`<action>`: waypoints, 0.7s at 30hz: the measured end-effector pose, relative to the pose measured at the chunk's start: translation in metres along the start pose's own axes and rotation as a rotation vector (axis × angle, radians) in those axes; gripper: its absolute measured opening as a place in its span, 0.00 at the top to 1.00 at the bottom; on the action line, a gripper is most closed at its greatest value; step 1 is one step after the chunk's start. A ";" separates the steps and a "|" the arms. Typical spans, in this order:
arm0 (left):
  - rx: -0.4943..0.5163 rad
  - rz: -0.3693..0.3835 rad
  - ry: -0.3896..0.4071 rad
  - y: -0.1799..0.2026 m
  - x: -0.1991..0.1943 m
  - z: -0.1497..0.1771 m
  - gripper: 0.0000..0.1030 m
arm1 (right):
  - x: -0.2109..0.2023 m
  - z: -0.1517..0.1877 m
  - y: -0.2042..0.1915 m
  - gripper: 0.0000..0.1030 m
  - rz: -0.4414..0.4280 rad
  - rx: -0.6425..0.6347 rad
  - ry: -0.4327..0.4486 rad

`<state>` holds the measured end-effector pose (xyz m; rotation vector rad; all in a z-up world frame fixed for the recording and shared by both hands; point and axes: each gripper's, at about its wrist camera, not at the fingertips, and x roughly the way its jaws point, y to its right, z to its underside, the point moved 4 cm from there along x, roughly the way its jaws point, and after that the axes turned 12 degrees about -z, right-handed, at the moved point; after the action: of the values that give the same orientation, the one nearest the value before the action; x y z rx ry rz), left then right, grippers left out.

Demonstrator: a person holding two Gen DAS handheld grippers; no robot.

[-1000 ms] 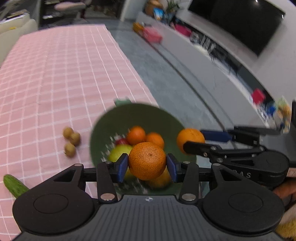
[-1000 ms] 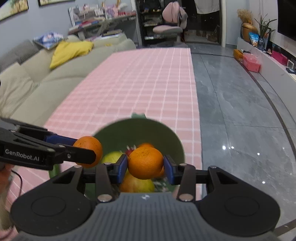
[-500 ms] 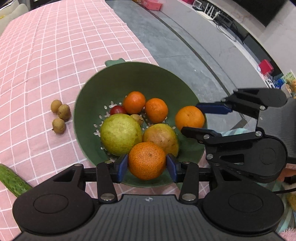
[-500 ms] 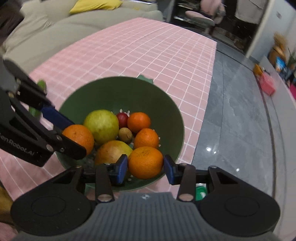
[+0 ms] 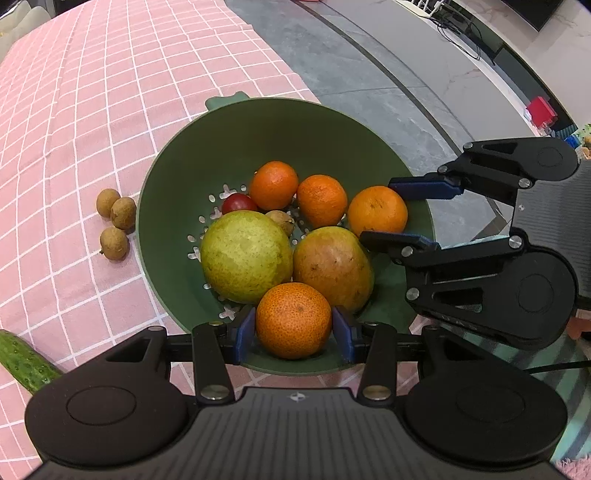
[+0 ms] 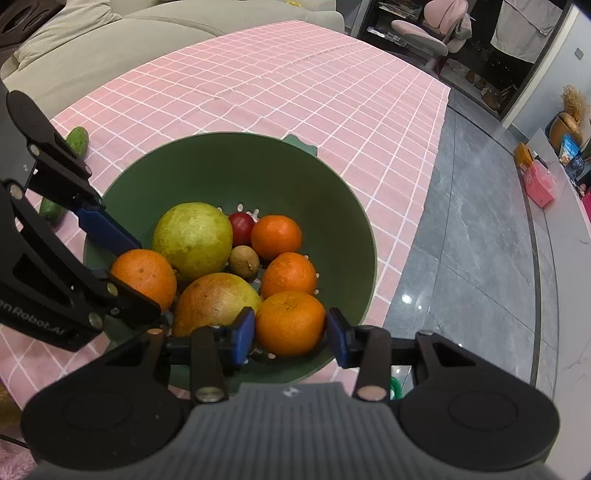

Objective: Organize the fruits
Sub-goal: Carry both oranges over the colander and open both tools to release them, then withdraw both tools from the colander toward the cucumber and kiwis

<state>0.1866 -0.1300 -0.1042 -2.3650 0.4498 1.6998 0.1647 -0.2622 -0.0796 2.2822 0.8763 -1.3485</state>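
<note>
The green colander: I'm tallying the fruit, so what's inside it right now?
Loose in the green colander: two oranges, a green guava, a mango, a red fruit and a longan. Anything beneath them is covered.

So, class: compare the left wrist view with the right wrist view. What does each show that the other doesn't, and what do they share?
Only the left wrist view: three small brown fruits on the pink cloth beside the bowl.
Only the right wrist view: a beige sofa and a pink chair.
Both: the green bowl of fruit, a cucumber, and an orange held in each gripper.
</note>
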 end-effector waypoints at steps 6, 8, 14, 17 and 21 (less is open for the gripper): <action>0.055 -0.024 0.013 0.006 0.000 0.001 0.49 | 0.003 -0.002 0.004 0.61 0.001 0.010 0.001; 0.055 -0.023 0.012 0.006 0.002 0.000 0.49 | 0.003 -0.003 0.003 0.61 0.003 0.006 -0.001; 0.070 -0.033 0.015 0.007 0.002 0.000 0.48 | 0.002 -0.002 0.001 0.61 0.012 0.004 -0.005; 0.077 -0.033 0.028 0.008 0.002 0.001 0.44 | 0.002 -0.002 0.000 0.61 0.015 0.002 -0.007; 0.055 -0.013 0.037 0.006 -0.002 0.003 0.37 | -0.002 -0.002 -0.001 0.55 0.014 0.013 0.007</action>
<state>0.1812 -0.1346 -0.1031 -2.3581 0.4805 1.6197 0.1642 -0.2608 -0.0772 2.3000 0.8541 -1.3445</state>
